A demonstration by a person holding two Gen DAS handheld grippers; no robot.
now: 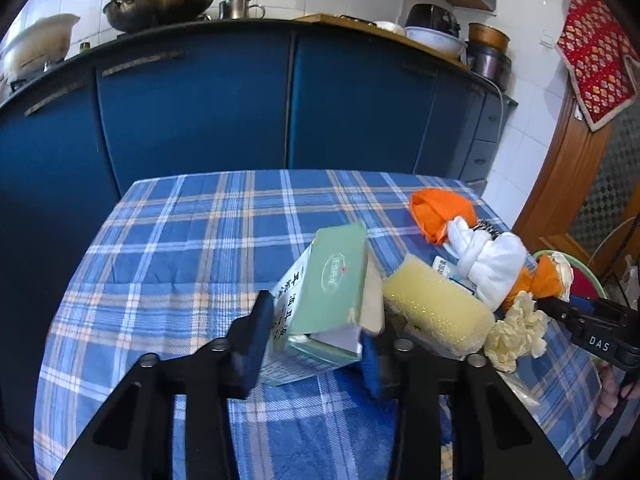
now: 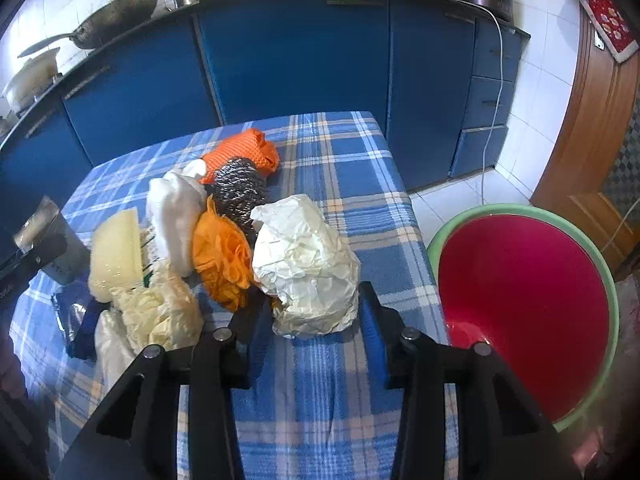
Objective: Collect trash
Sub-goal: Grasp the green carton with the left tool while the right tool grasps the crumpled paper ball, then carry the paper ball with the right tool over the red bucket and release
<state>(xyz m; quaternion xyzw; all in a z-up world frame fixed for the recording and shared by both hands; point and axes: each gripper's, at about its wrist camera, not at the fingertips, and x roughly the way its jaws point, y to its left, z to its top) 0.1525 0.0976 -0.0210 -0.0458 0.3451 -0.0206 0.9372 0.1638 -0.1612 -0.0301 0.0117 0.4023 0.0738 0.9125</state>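
My left gripper [image 1: 316, 340] is shut on a green and white carton [image 1: 324, 304] and holds it tilted above the plaid tablecloth [image 1: 180, 248]. My right gripper [image 2: 314, 312] is shut on a crumpled white paper ball [image 2: 306, 268] that rests on the cloth. Beside it lie an orange crumpled piece [image 2: 224, 256], a yellow sponge [image 2: 116, 252], a white cloth bundle [image 2: 176, 216], a steel scourer [image 2: 240, 188], an orange mesh bag [image 2: 244, 152] and a cream glove [image 2: 160, 312]. A red basin with a green rim [image 2: 524, 296] stands right of the table.
Blue kitchen cabinets [image 1: 200, 112] stand behind the table, with a wok [image 1: 160, 0] and pots on the counter. A wooden door [image 2: 600, 120] is at the right. A white cable [image 2: 496, 80] hangs down the drawers. The table's right edge [image 2: 416, 216] borders the basin.
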